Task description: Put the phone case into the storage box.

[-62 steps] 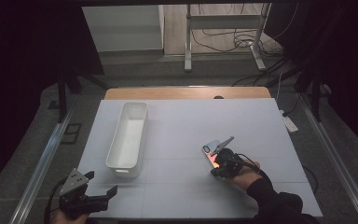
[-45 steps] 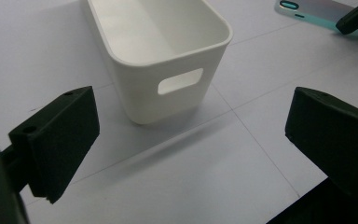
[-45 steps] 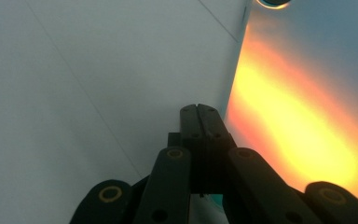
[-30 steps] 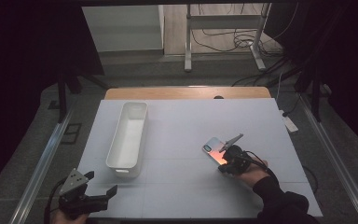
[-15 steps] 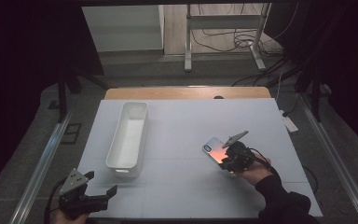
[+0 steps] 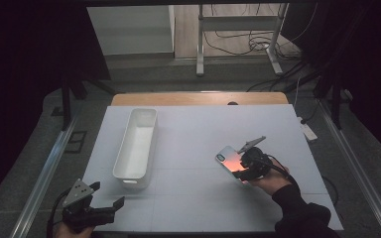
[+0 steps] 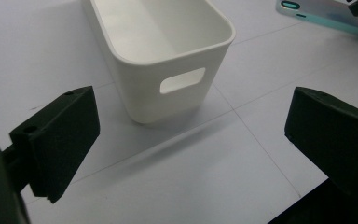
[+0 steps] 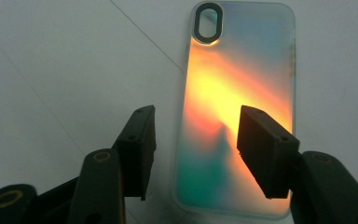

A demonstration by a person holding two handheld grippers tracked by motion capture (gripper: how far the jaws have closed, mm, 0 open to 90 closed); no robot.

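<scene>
An iridescent phone case (image 6: pixel 229 159) lies flat on the white table (image 6: pixel 203 208), right of centre, glowing orange and teal. My right gripper (image 6: pixel 239 170) hovers over its near end. In the right gripper view its jaws have just been opening; the right gripper (image 8: pixel 198 135) stands open, one pad beside the case's (image 8: pixel 237 84) left edge, the other above its face, neither pressing on it. My left gripper (image 6: pixel 106 194) rests wide open at the front left corner, holding nothing. In the left gripper view the left gripper (image 7: pixel 191 140) faces the near end of a white bin (image 7: pixel 168 93).
The long white bin (image 6: pixel 124 148) stands empty, left of centre, running front to back. The case's corner (image 7: pixel 326 9) shows far off in the left gripper view. Beyond the table's wooden far edge (image 6: pixel 198 98) are stand legs and cables on the floor.
The right gripper's jaws have come apart above the case, and that hand has shifted slightly to the right. The case stays flat on the table. The left gripper has not moved.
</scene>
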